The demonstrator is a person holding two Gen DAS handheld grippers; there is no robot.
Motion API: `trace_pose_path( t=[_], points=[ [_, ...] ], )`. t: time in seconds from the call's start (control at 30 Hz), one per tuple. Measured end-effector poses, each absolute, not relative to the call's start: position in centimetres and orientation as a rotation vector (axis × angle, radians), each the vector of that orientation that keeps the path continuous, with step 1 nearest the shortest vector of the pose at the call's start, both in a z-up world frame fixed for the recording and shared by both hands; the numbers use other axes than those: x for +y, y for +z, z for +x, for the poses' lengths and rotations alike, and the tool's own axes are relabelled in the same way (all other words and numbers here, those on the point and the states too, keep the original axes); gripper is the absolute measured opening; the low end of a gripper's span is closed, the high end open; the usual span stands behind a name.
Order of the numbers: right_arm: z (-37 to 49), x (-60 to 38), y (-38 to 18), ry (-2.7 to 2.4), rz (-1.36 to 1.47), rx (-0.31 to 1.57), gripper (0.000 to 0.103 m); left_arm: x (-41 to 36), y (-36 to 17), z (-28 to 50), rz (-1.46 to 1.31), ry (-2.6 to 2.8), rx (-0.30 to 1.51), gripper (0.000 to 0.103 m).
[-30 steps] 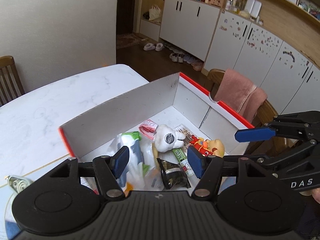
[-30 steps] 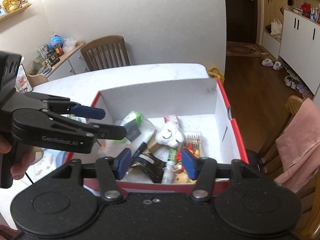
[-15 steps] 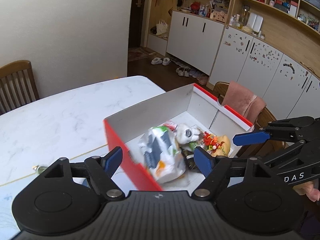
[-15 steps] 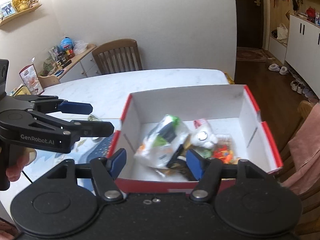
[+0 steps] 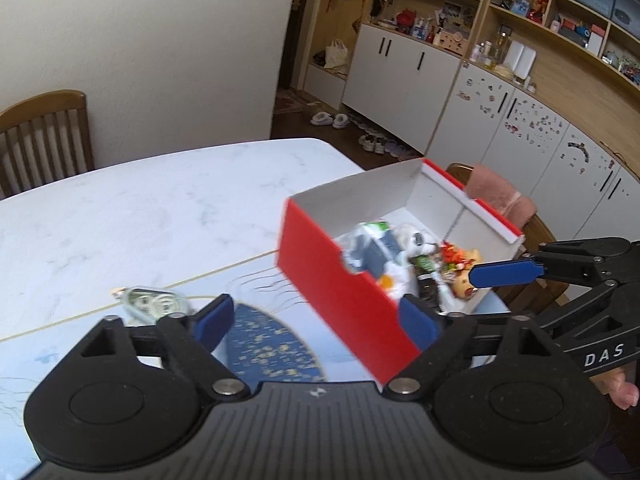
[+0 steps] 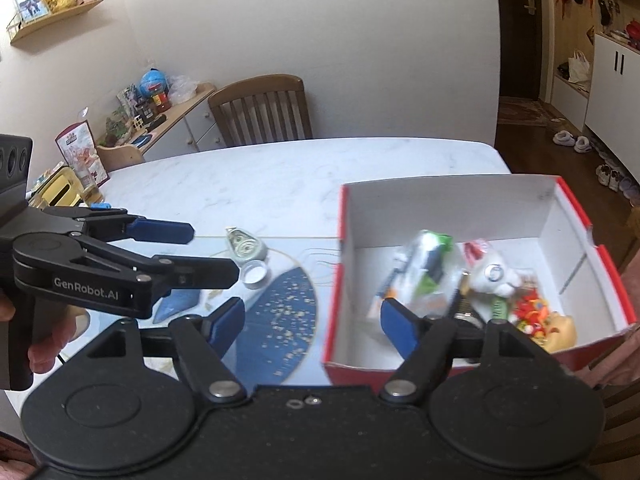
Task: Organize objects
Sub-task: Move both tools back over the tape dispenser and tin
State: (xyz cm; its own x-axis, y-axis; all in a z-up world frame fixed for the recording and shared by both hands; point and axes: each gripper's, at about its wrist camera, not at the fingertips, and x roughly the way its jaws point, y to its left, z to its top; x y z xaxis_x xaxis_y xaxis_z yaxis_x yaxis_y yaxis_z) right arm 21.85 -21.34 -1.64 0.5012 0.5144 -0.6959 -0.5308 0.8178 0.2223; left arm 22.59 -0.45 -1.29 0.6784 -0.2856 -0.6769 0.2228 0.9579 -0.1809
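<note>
A red box (image 5: 340, 280) with white inner walls (image 6: 440, 208) stands on the table, right of both grippers. It holds a plastic-wrapped pack (image 6: 424, 264), a white plush toy (image 6: 496, 276) and a small orange toy (image 6: 532, 312). My left gripper (image 5: 316, 322) hovers over a blue placemat (image 5: 264, 348), its jaws opening, and nothing is pressed between its pads. My right gripper (image 6: 312, 322) is also opening and holds nothing. The box's near left corner shows behind its right finger. Each gripper shows in the other's view: the left gripper (image 6: 200, 254), the right gripper (image 5: 464, 296).
A clear tape dispenser (image 6: 246, 246) and a white cap (image 6: 255, 274) lie on the table left of the box. Wooden chairs stand at the far side (image 6: 264, 108) and behind the box, with a pink towel (image 5: 500, 196). A cluttered sideboard (image 6: 160, 112) lines the wall.
Both grippers have drawn back from above the box and shifted left, so the box now sits to the right. Both pairs of jaws have widened. The placemat and tape dispenser came into view.
</note>
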Motion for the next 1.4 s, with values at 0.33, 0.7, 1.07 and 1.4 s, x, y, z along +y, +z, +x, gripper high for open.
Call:
trace_pose_path(
  t=[0.33, 0.7, 1.07, 1.4],
  points=[
    [21.8, -15.7, -2.4, 0.624, -0.055, 0.863, 0.075, 6.0, -3.4, 22.1, -0.096, -0.226, 0.781, 0.103],
    [23.3, -10.3, -4.8, 0.622, -0.113, 0.923, 0.075, 12.0, -6.9, 24.7, -0.08, -0.148, 0.821, 0.103],
    [24.9, -6.1, -8.6, 0.647, -0.23, 0.971, 0.075, 12.5, -11.2, 30.0, -0.048, -0.134, 0.884, 0.103],
    [26.8, -4.1, -11.5, 0.647, -0.274, 0.997, 0.075, 11.4, -13.0, 35.3, -0.134, 0.021, 0.975, 0.103]
  ],
)
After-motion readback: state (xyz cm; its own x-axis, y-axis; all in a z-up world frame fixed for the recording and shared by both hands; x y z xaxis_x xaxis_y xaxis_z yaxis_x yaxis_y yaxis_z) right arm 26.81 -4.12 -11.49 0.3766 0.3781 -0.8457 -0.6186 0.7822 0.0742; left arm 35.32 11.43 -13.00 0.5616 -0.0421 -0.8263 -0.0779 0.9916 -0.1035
